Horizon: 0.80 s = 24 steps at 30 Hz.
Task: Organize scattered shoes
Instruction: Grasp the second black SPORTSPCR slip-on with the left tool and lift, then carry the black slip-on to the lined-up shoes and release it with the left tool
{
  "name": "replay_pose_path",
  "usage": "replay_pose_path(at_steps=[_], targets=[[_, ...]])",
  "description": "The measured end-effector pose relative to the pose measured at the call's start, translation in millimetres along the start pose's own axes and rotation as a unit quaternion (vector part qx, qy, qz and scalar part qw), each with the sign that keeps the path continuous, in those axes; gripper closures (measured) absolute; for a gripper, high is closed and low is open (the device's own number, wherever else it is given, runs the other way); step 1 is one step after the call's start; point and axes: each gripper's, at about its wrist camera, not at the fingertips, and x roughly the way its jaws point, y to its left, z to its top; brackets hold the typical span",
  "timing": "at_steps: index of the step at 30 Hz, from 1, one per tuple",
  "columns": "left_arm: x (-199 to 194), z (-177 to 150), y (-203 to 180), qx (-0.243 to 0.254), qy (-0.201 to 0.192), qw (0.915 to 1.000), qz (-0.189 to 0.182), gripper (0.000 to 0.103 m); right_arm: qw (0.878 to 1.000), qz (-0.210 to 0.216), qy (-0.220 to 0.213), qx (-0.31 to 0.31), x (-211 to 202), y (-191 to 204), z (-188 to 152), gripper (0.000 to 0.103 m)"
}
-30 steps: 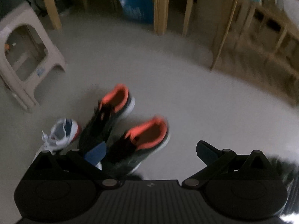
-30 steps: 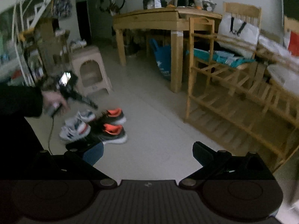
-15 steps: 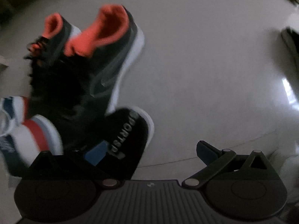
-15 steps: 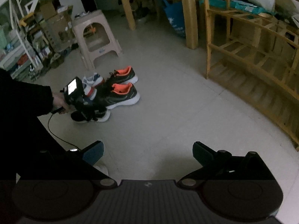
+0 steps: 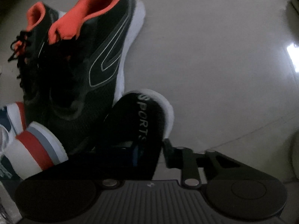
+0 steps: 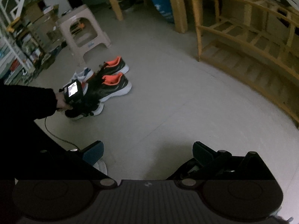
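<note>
My left tool was pinching the heel of a black shoe with white "SPORTS" lettering and a white sole, one finger outside the heel and the other tucked inside it. That shoe sat on the pale floor, touching the front of the nearer of two black shoes with orange lining; the second of that pair lay just behind it, side by side. At the left edge I counted two white shoes with red and blue stripes, one close against my tool and one partly cut off behind it. So five shoes showed in all, clustered together. From my right tool, whose fingers stood spread wide with nothing between them, I could see my left hand low over the cluster, one beige plastic stool just beyond the shoes, and one wooden rack well apart on the right.
</note>
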Motion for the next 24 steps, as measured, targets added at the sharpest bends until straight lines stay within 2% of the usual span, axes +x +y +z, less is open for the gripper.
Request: replay_pose_path(at_steps=[5, 11, 15, 24], targets=[[-31, 13, 1, 0.003, -0.009, 0.9998, -0.018, 0.091, 1.0, -0.006, -0.01, 0.023, -9, -6, -3, 0.0], [-89, 46, -12, 0.005, -0.034, 0.9985, -0.042, 0.092, 0.999, -0.007, -0.027, 0.026, -22, -6, -2, 0.0], [-123, 73, -38, 0.024, -0.045, 0.9965, -0.066, 0.092, 0.999, -0.01, -0.035, 0.029, -28, -9, -2, 0.0], [-171, 129, -139, 0.077, -0.059, 0.9915, -0.087, 0.092, 0.997, -0.02, -0.05, 0.054, -46, -18, 1, 0.0]])
